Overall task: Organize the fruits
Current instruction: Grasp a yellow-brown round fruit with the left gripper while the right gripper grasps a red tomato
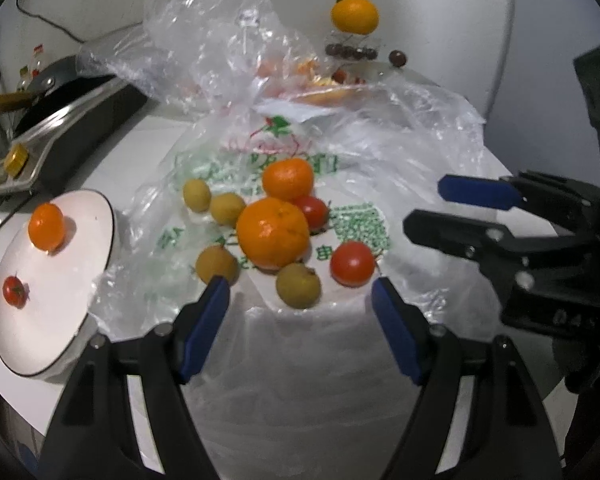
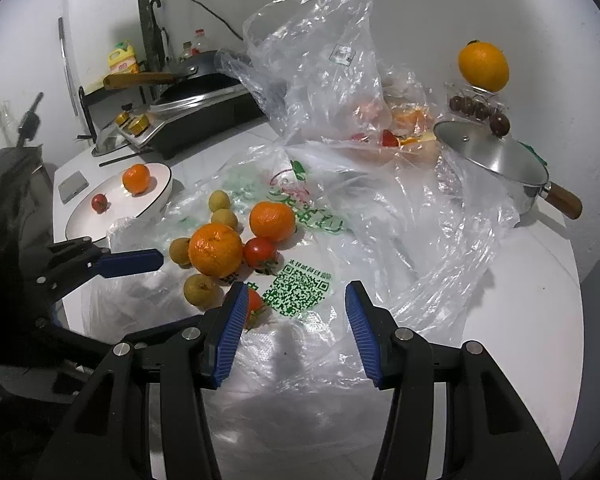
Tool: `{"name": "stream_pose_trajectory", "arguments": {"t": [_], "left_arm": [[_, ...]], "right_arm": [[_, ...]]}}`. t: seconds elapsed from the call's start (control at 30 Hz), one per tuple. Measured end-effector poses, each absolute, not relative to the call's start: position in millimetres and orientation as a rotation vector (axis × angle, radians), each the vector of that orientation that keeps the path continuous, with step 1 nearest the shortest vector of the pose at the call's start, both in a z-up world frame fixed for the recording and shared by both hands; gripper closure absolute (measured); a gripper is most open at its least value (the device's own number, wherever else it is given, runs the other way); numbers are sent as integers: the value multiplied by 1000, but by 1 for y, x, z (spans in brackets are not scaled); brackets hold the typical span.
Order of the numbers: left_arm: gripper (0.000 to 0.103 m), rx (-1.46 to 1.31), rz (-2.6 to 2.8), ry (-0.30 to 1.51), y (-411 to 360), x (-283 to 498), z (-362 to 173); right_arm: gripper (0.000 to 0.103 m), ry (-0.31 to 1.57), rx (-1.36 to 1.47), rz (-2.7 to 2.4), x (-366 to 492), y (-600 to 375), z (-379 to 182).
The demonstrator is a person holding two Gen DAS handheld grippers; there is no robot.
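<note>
Jaws of left gripper (image 1: 300, 296) parted wide, nothing held; blue pads flanking a brownish-yellow round fruit (image 1: 298, 291) without touching it. Jaws of right gripper (image 2: 296, 300) parted less widely, also empty; printed plastic bag (image 2: 300, 288) visible in the gap, a partly hidden tomato (image 2: 256, 306) just beside its left pad.

Fruit pile, on flattened printed bag, centre of counter:
- 2 oranges: larger (image 1: 273, 233) in front, smaller (image 1: 287, 179) behind, touching or nearly so.
- 2 red tomatoes: 1 (image 1: 352, 263) right of the larger orange, 1 (image 1: 312, 211) tucked between the 2 oranges.
- 4 brownish-yellow round fruits in all: 2 (image 1: 197, 195) (image 1: 228, 209) behind-left of the larger orange, 1 (image 1: 216, 266) front-left against left pad tip, 1 already listed between the pads.

White plate (image 1: 80, 248), left of pile, dark rim, partly on the bag's edge:
- 1 small orange (image 1: 46, 226), far side.
- 1 small tomato (image 1: 14, 290), near side, well apart from the orange.

Background items:
- Crumpled clear bag (image 2: 320, 60) standing behind pile, orange and red contents showing through, blurred.
- Lidded steel pot (image 2: 496, 160), wooden handle, right rear.
- Large yellow-orange citrus (image 2: 483, 66) atop a clear box of dark round fruits (image 2: 474, 106); 1 dark fruit (image 2: 500, 124) loose beside it.
- Stove with dark pan (image 2: 196, 76), left rear.
</note>
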State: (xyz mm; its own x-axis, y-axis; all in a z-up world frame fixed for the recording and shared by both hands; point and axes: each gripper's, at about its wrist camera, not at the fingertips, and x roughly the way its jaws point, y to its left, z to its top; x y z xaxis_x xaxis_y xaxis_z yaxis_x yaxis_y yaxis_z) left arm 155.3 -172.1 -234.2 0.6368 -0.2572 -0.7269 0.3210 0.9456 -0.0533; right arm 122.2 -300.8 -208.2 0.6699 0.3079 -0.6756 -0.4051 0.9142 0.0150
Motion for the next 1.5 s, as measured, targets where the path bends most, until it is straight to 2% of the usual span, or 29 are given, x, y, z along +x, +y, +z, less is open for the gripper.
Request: {"name": "stream_pose_trajectory", "arguments": {"t": [0.13,0.27,0.6,0.77,0.87,1.03,1.43,1.5], "left_arm": [[29,68,-333,833,-169,159,-239],[37,72,-310,851,-165,161,-244],[41,97,-267,848,-158,157,-249],[41,102,-303,844,-164,159,-246],[41,106,-317,846,-168,161,-247],[45,120,-338,840,-175,161,-245],[45,38,-325,869,-170,174,-246],[51,38,-319,880,-169,176,-248]], "right_arm": [[50,750,-151,443,123,-295,-213],[50,771,-149,471,127,-288,-219],[50,850,-124,549,145,-275,-235],[68,863,-106,573,148,-278,-236],[73,863,-108,586,146,-277,-236],[74,863,-102,577,146,-280,-234],[74,860,-104,529,149,-301,-233],[74,858,-107,531,149,-302,-233]]}}
